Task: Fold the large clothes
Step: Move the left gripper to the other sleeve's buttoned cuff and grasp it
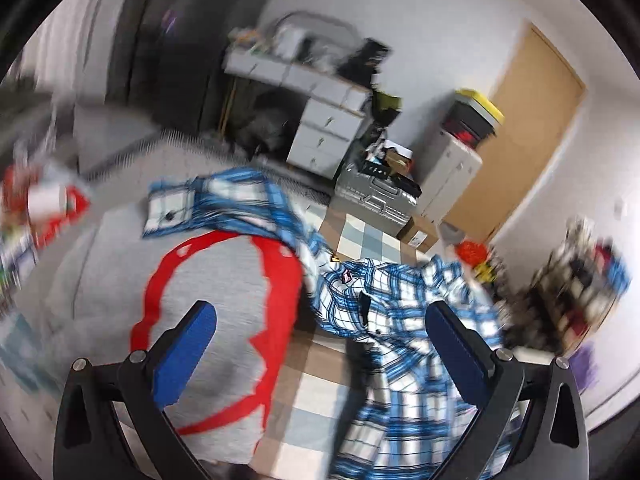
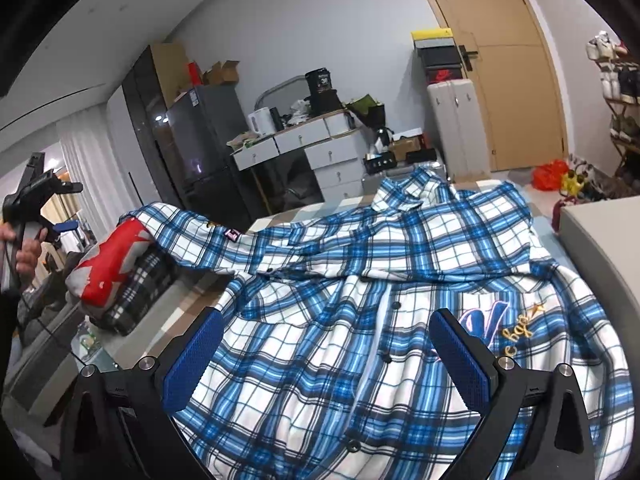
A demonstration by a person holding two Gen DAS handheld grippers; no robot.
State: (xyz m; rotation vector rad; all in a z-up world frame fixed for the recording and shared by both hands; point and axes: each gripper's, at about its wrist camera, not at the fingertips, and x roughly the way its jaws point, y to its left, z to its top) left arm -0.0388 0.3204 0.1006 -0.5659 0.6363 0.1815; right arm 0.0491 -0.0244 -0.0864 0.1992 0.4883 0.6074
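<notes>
A blue and white plaid shirt [image 2: 360, 280] lies front up and spread out on the checked table top [image 1: 316, 396]. Its left sleeve [image 2: 192, 224] drapes over a stack of folded clothes topped by a grey and red garment [image 2: 108, 268]. My right gripper [image 2: 328, 360] hovers open just above the shirt's lower front, with nothing between its blue pads. The left wrist view is blurred: my left gripper [image 1: 320, 344] is open over the gap between the grey and red garment [image 1: 216, 280] and the shirt [image 1: 404, 320]. The sleeve cuff [image 1: 168, 212] rests on that garment. A hand holds the left gripper [image 2: 56, 208] far left.
A black and white plaid garment [image 2: 136, 296] lies under the red one. A white box [image 2: 600, 248] stands at the table's right edge. Behind are a desk with drawers [image 2: 320, 148], a dark fridge [image 2: 204, 140], a suitcase [image 2: 456, 128], a door [image 2: 508, 60] and a shoe rack [image 2: 620, 100].
</notes>
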